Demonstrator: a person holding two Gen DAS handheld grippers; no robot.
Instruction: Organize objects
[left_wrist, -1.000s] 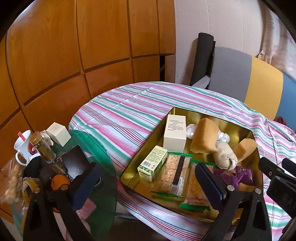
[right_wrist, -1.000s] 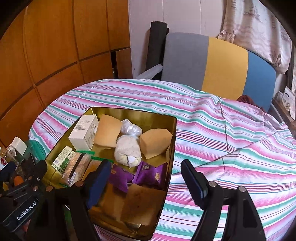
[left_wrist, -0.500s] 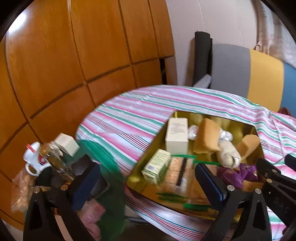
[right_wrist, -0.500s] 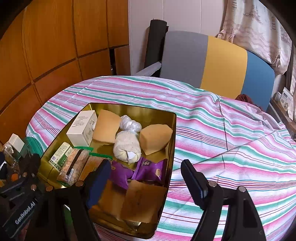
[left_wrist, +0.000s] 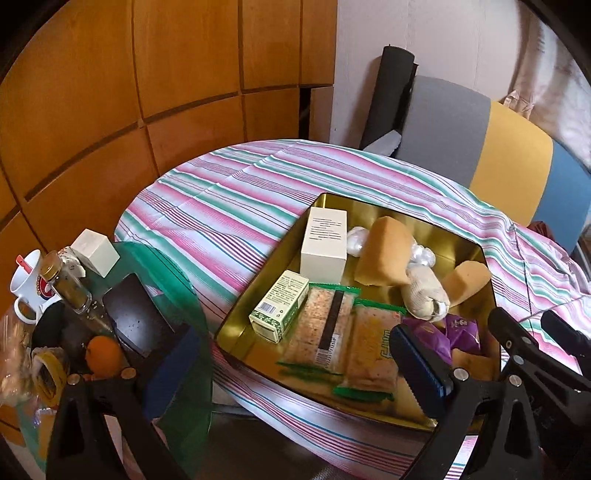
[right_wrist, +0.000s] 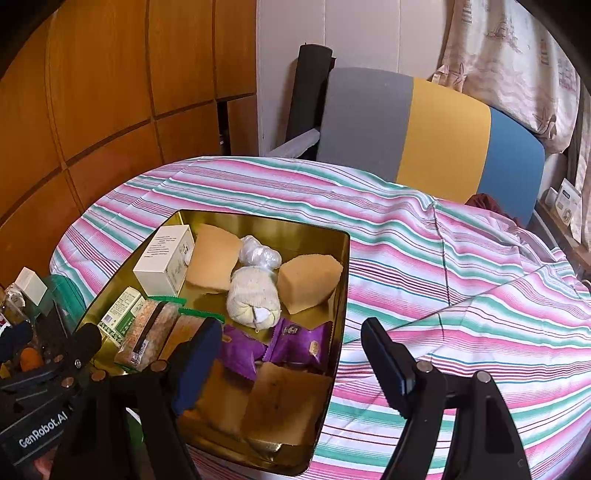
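While both grippers hover over near edge of table (right_wrist: 424, 236), nothing sits between either pair of fingers. Left gripper (left_wrist: 291, 369) spread wide above gold tin's (left_wrist: 258, 291) near-left corner. Right gripper (right_wrist: 291, 354) spread wide over tin's near-right corner, one finger above purple packets (right_wrist: 291, 341), other above striped cloth. Inside tin: white box (right_wrist: 166, 254) at far-left corner, green box (left_wrist: 279, 304) and cracker packs (left_wrist: 325, 321) along left side, sponges (right_wrist: 308, 280) and rolled sock (right_wrist: 253, 293) mid-tin. Cluttered green tray (left_wrist: 173, 280) just off table's left edge.
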